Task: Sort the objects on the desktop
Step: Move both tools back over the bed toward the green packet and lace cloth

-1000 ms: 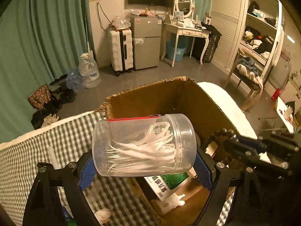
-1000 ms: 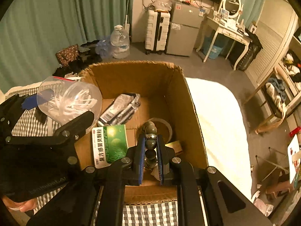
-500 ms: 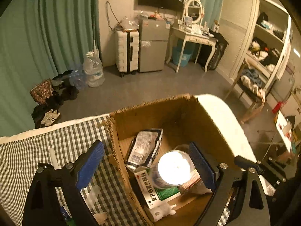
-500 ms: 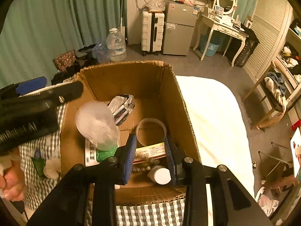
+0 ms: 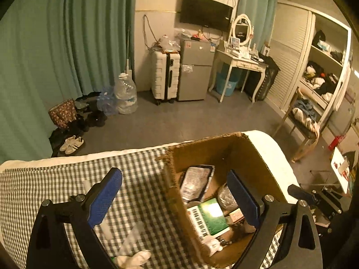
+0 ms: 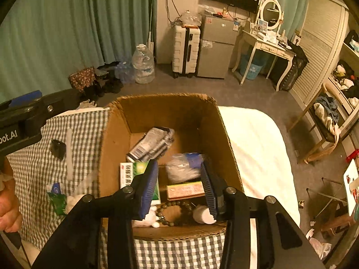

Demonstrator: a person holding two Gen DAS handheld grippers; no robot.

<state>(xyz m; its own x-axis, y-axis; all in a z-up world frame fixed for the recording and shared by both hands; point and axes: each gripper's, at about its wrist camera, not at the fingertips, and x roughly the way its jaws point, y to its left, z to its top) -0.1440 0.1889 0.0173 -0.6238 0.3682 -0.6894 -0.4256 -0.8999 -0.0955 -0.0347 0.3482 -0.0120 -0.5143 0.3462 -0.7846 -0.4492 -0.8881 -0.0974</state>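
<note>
A checked cloth (image 5: 139, 179) covers the bed (image 6: 258, 148), and its white cover shows bare at the right of both views. On it stands an open cardboard box (image 6: 116, 134), lower centre in the right wrist view. Behind lies grey floor with green curtains (image 5: 67, 44) at the left, a white suitcase (image 5: 165, 76) and small fridge (image 5: 195, 71) at the back wall, and a white dressing table (image 5: 242, 60) to the right.

The left gripper (image 5: 175, 197) is spreading wide and empty, one finger over the cloth, the other over the box. The right gripper (image 6: 178, 186) hangs over the box's near end, its jaws also opening, nothing pinched between them.

In the box lie a green medicine packet (image 5: 208, 217), a silver foil pack (image 6: 152, 144), a clear jar (image 6: 182, 168) on its side, an orange packet (image 6: 185, 190), a bead bracelet (image 6: 172, 210) and a small white bottle (image 6: 202, 216).

Only the right wrist view shows the jar plainly, a small black object (image 6: 58, 149) and green wrapper (image 6: 56, 198) on the cloth at the left, and a hand (image 6: 9, 208) at the lower left edge. Only the left wrist view shows the pair of shoes (image 5: 71, 144) on the floor.
</note>
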